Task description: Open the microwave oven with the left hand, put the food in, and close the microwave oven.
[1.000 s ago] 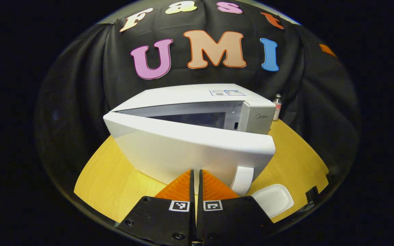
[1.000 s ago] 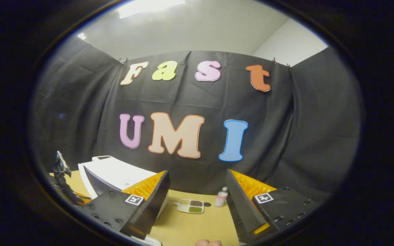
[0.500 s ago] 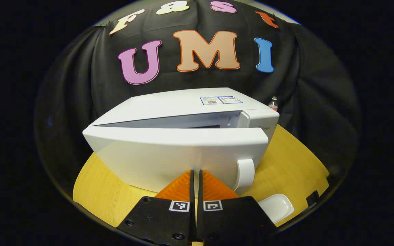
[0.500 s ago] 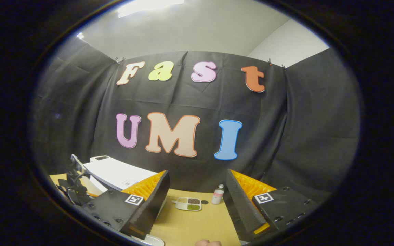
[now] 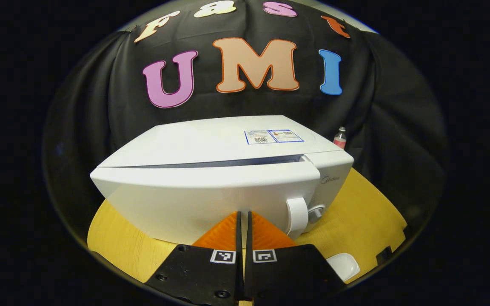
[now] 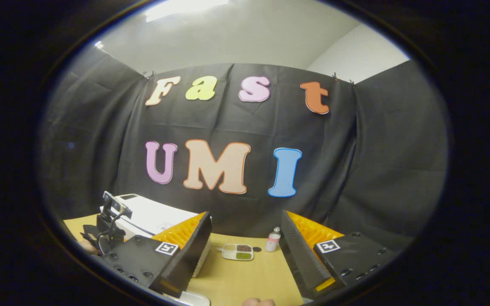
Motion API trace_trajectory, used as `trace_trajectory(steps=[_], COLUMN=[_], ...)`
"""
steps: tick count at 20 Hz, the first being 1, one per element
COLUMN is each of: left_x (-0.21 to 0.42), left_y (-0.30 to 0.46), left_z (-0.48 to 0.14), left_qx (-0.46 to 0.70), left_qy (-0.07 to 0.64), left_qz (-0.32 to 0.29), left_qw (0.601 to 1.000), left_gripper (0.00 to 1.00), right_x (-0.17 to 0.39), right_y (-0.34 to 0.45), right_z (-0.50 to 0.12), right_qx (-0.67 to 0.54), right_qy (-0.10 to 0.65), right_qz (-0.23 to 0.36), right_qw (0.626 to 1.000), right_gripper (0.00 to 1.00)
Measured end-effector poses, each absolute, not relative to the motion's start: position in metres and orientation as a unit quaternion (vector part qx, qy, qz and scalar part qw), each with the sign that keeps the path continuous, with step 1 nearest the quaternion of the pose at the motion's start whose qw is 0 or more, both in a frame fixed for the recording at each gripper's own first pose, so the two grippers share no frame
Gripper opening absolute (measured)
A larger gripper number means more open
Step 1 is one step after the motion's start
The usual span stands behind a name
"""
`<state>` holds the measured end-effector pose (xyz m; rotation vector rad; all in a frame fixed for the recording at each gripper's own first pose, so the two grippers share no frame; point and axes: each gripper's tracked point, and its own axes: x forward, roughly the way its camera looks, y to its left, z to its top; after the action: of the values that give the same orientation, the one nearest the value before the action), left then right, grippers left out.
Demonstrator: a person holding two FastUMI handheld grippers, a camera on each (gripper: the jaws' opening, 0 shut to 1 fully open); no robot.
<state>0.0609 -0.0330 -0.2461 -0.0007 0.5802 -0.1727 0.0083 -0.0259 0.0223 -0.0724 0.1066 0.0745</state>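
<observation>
Left gripper (image 5: 242, 217) is seen with its orange fingers pressed together on nothing, their tips set against the lower front of the microwave door (image 5: 211, 195). That white door is nearly flush with the microwave oven (image 5: 228, 140), and only a thin dark slit is left along its top edge, widest at the handle side, where the white handle (image 5: 297, 216) is mounted beside the control panel. The closing step is therefore judged to be in hand, with the door being pushed home by the closed fingertips; whether the food is inside cannot be told, since the cavity is hidden. A firm, straight push near the handle side is called for next, until the latch is caught and the slit is gone. Right gripper (image 6: 245, 238) is held well clear with its fingers wide apart and empty, above the yellow table (image 6: 245, 280). Between those fingers, farther off, a small compartmented dish of grains (image 6: 237, 251) and a little bottle (image 6: 273, 239) are seen on the table. A white dish (image 5: 343, 266) is seen at the table's near edge, just right of the left gripper.
</observation>
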Motion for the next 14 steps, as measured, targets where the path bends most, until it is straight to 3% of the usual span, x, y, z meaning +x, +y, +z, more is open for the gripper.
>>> trace_trajectory(steps=[4, 5, 14], left_x=[0.0625, 0.0656, 0.0664], left_y=[-0.0365, -0.0364, -0.0422], left_z=[-0.2483, -0.2465, -0.2524], left_qx=[-0.006, -0.005, -0.034], left_qy=[0.288, 0.284, 0.289], left_qz=[-0.079, -0.076, -0.071], left_qw=[0.954, 0.956, 0.954], left_gripper=[0.01, 0.00, 0.00], right_x=[0.0093, 0.0089, 0.0151], right_y=[-0.0258, -0.0252, -0.0167], right_z=[0.0218, 0.0210, 0.0179], right_qx=[-0.028, -0.025, -0.006], right_qy=[0.055, 0.055, 0.060], right_qz=[0.036, 0.038, 0.050], right_qw=[0.997, 0.997, 0.997], right_gripper=[1.00, 0.96, 0.96])
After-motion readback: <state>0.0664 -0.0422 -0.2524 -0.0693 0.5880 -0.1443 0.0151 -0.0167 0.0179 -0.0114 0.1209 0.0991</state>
